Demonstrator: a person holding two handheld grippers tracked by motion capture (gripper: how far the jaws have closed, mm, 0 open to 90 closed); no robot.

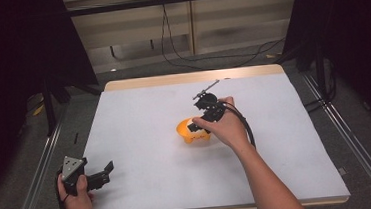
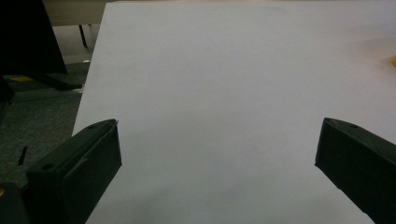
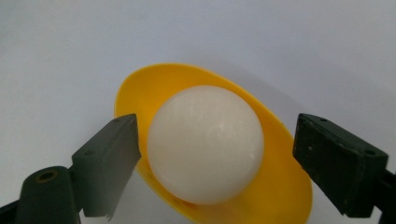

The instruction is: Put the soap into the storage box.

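Covered in a plain white sheet, centre of the high view: the table (image 1: pixel 141 138), wide and bare, probably kept so for free reach from the lower edge.

Hanging over it just right of centre, in a hand reaching up from the bottom right: the right gripper (image 1: pixel 197 123), tipped down toward the orange bowl (image 1: pixel 185 132). Claw spread to either side of the white ball (image 3: pixel 205 144); left jaw just beside the ball, right jaw clearly apart from it, so no pinch.

Standing on the sheet just right of centre in the high view, rim up: the bowl (image 3: pixel 280 186), a likely cradle against rolling. Resting inside, centre of the right gripper view: the ball, round and glossy, apt to slip under an off-centre squeeze.

Parked at the lower left of the high view, near the table's edge: the left gripper (image 1: pixel 104 175), claw spread wide over bare sheet (image 2: pixel 219 130), nothing between the jaws, seemingly kept out of the way.

Farther off, top of the high view: black cables (image 1: pixel 180 60) on the floor. Nothing between claw and ball except the bowl's rim, close by the jaw tips.
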